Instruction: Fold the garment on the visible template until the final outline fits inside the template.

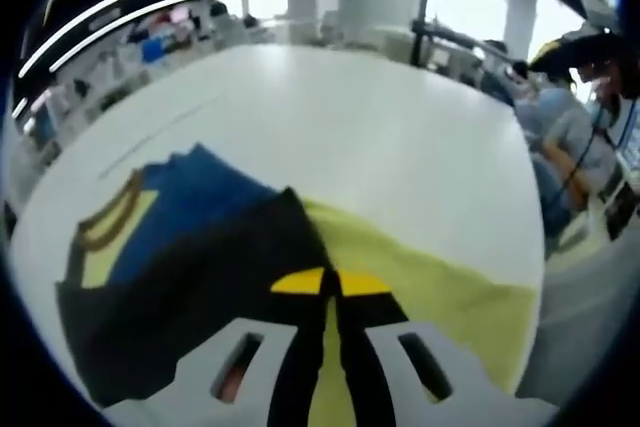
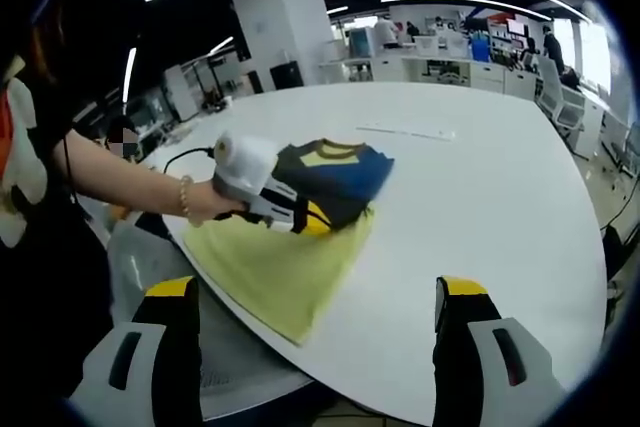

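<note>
A navy garment (image 1: 190,217) with a yellow panel and a brown neckline lies partly folded on a yellow template sheet (image 1: 440,287) on the white table (image 1: 350,117). In the left gripper view my left gripper (image 1: 330,283) has its yellow tips pressed together at the garment's dark right edge, shut on the cloth. The right gripper view shows the garment (image 2: 340,172), the template (image 2: 275,267) and a hand holding the left gripper (image 2: 312,224) at the garment's near edge. My right gripper (image 2: 318,292) hangs wide open before the table's near edge, with nothing between its fingers.
A thin pale strip (image 2: 405,132) lies on the table (image 2: 490,197) beyond the garment. The holding arm (image 2: 120,182) reaches in from the left. A seated person (image 1: 575,127) is at the table's right side. Desks and pillars stand behind.
</note>
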